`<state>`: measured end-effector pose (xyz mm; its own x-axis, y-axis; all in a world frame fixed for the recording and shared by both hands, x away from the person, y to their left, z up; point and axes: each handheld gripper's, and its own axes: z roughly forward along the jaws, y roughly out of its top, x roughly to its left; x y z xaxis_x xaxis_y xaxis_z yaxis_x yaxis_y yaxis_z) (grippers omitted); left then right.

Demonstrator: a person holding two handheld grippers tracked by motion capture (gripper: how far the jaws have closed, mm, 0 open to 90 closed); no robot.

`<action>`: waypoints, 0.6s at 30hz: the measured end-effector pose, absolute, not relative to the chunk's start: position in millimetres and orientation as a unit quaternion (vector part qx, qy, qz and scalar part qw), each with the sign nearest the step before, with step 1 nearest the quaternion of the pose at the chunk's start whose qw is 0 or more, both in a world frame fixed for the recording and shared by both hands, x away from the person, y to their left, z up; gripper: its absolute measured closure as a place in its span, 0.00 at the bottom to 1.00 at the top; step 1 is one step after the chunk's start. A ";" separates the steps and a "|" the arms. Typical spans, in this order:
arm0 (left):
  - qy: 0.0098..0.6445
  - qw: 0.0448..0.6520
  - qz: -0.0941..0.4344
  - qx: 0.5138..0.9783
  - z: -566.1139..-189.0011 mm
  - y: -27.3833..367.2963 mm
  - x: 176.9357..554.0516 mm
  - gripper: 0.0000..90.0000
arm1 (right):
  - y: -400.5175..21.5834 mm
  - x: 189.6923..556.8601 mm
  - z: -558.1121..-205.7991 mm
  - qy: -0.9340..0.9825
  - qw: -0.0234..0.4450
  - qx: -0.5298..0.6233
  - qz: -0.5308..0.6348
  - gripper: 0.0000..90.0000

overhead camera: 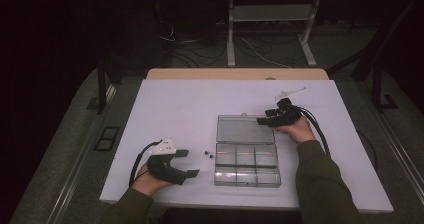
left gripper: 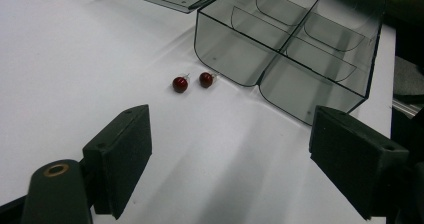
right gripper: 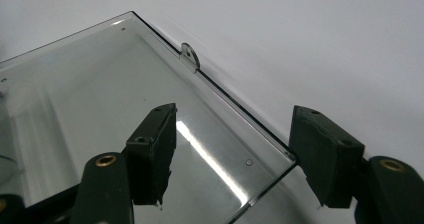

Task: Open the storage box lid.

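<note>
The right hand-held gripper point(right gripper: 232, 154) is held with its jaws spread, straddling the corner of the open lid point(right gripper: 100, 109) of a clear compartment box point(overhead camera: 247, 165); neither pad is seen pressing on the lid, and nothing is gripped. In the high view this right hand-held gripper point(overhead camera: 265, 119) is seen at the far right corner of the lid point(overhead camera: 245, 129), which lies flat on the white table point(overhead camera: 185, 104) behind the box. The left hand-held gripper point(left gripper: 230, 164) is held with its jaws wide apart and empty, low over the table, pointing at two small red beads point(left gripper: 193, 81). The beads lie side by side on the table, just beside the box's near left corner and outside its compartments.
</note>
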<state>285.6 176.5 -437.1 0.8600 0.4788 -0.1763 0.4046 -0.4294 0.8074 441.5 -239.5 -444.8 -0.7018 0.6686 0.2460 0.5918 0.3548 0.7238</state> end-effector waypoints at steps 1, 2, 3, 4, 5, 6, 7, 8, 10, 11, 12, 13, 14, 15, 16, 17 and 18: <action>0.262 0.466 0.040 0.844 -437.1 176.5 285.6 0.18 | -239.5 441.6 -445.3 0.822 0.046 0.383 0.419 0.39; 0.261 0.466 0.040 0.845 -437.0 176.5 285.6 0.18 | -239.7 441.6 -445.4 0.823 0.045 0.382 0.417 0.39; 0.260 0.466 0.040 0.845 -437.0 176.5 285.6 0.18 | -239.8 441.8 -445.7 0.824 0.044 0.382 0.417 0.39; 0.260 0.465 0.040 0.845 -437.0 176.5 285.6 0.18 | -239.8 441.8 -445.9 0.824 0.043 0.382 0.416 0.39; 0.261 0.466 0.040 0.845 -436.9 176.6 285.6 0.18 | -239.6 441.8 -446.4 0.823 0.043 0.383 0.417 0.39; 0.262 0.466 0.040 0.844 -436.9 176.6 285.5 0.18 | -239.8 441.9 -446.7 0.824 0.043 0.382 0.416 0.39; 0.262 0.466 0.040 0.844 -436.9 176.6 285.6 0.18 | -239.7 441.8 -446.9 0.824 0.042 0.383 0.415 0.39; 0.261 0.466 0.040 0.844 -437.0 176.6 285.6 0.18 | -239.6 441.9 -447.0 0.825 0.042 0.383 0.414 0.39; 0.261 0.465 0.040 0.845 -437.0 176.6 285.5 0.18 | -239.2 442.0 -447.7 0.825 0.043 0.383 0.413 0.39; 0.261 0.466 0.040 0.845 -437.0 176.6 285.5 0.18 | -238.6 441.8 -448.0 0.827 0.044 0.382 0.411 0.40; 0.261 0.466 0.040 0.845 -436.9 176.7 285.5 0.18 | -238.1 441.7 -448.4 0.829 0.044 0.380 0.409 0.41; 0.261 0.465 0.040 0.845 -436.8 176.7 285.5 0.18 | -237.0 441.3 -448.6 0.830 0.041 0.378 0.408 0.41; 0.261 0.465 0.040 0.845 -436.8 176.7 285.4 0.18 | -236.0 441.4 -449.0 0.831 0.043 0.376 0.408 0.41; 0.260 0.465 0.041 0.845 -436.8 176.8 285.4 0.18 | -234.9 441.3 -449.0 0.831 0.044 0.376 0.408 0.41; 0.260 0.465 0.041 0.846 -436.7 176.9 285.4 0.18 | -234.5 441.2 -448.8 0.831 0.043 0.376 0.408 0.41; 0.260 0.465 0.040 0.846 -436.6 176.9 285.3 0.18 | -234.4 441.0 -448.4 0.832 0.044 0.374 0.407 0.41; 0.259 0.465 0.041 0.846 -436.6 177.0 285.3 0.18 | -234.5 440.7 -447.7 0.832 0.046 0.374 0.407 0.41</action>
<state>285.3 177.0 -436.6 0.8621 0.4765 -0.1725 0.4011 -0.4335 0.8070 440.7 -234.5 -447.7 -0.7156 0.6599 0.2290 0.5856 0.3880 0.7117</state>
